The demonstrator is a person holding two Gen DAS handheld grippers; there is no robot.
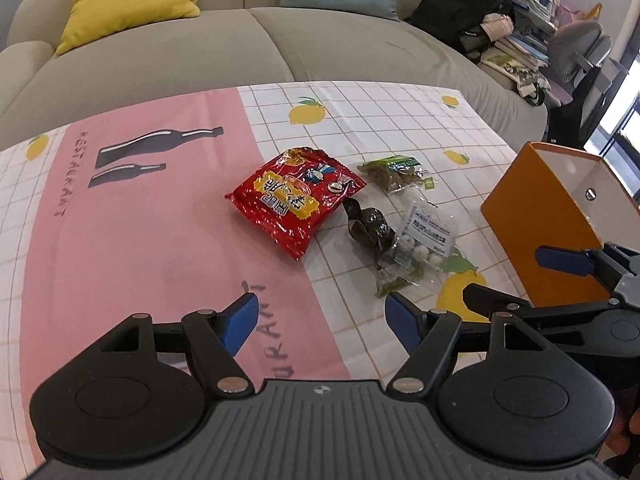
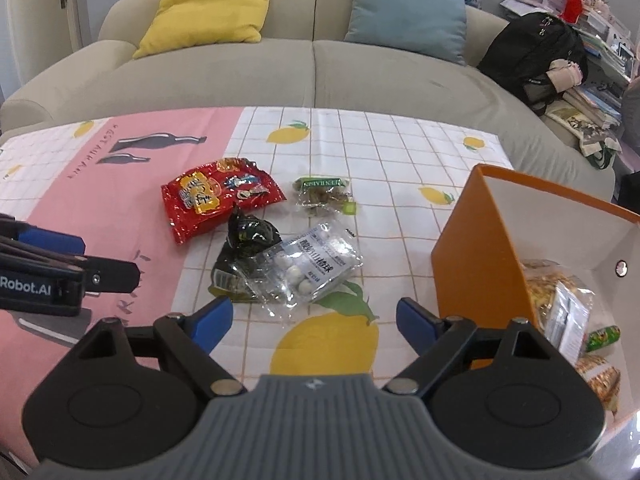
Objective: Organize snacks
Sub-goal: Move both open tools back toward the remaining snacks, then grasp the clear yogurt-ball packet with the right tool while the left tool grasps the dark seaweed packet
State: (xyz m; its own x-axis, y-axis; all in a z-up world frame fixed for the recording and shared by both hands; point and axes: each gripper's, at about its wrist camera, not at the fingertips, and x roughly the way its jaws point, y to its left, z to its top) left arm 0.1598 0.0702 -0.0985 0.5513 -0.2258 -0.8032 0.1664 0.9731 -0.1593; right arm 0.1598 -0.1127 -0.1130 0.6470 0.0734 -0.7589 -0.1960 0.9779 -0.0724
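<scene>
Several snack packets lie on the lemon-print tablecloth (image 1: 160, 240) (image 2: 400, 152): a red crisp bag (image 1: 296, 196) (image 2: 216, 200), a green raisin packet (image 1: 396, 172) (image 2: 324, 196), a black wrapped packet (image 1: 368, 224) (image 2: 248, 236) and a clear bag of white balls (image 1: 424, 240) (image 2: 312, 268). An orange box (image 1: 532, 216) (image 2: 480, 248) stands to their right, with several snacks inside. My left gripper (image 1: 320, 320) hovers open in front of the red bag. My right gripper (image 2: 316, 320) hangs open just short of the clear bag. Neither holds anything.
A beige sofa (image 2: 312, 68) with a yellow cushion (image 2: 212, 8) and a blue cushion (image 2: 408, 8) runs behind the table. A black backpack (image 2: 532, 56) and stacked books (image 2: 592, 96) sit at the right. The other gripper shows at each view's side edge.
</scene>
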